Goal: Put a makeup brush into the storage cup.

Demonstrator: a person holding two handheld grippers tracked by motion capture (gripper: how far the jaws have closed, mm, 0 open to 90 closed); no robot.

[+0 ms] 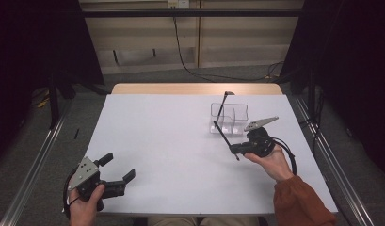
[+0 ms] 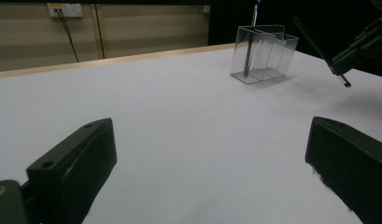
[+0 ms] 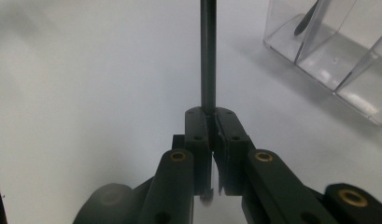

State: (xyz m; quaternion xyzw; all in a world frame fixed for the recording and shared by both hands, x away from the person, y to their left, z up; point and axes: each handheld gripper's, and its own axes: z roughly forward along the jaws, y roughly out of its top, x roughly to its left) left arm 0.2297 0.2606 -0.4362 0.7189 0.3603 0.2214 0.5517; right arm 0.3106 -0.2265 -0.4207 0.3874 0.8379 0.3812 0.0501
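The work in hand looks like loading thin dark rods into a clear divided holder (image 1: 229, 118) that stands on the far right part of the white desk (image 1: 171, 146). One rod (image 1: 221, 108) already leans upright in the holder's left compartment, its top above the rim. The right gripper (image 1: 234, 149) hovers just in front of the holder, its jaws clamped on a second rod (image 1: 225, 139) near its lower end; in the right gripper view that rod (image 3: 208, 56) runs straight out from the closed jaws, off to the left of the holder (image 3: 333, 51). The step seems to be the carry toward the holder, not yet the insertion. The next move likely calls for tipping the rod more upright, bringing an end over an open compartment, and lowering it without knocking the light holder or the rod inside. The left gripper (image 1: 118, 168) rests at the near left corner, jaws spread wide with nothing between them.
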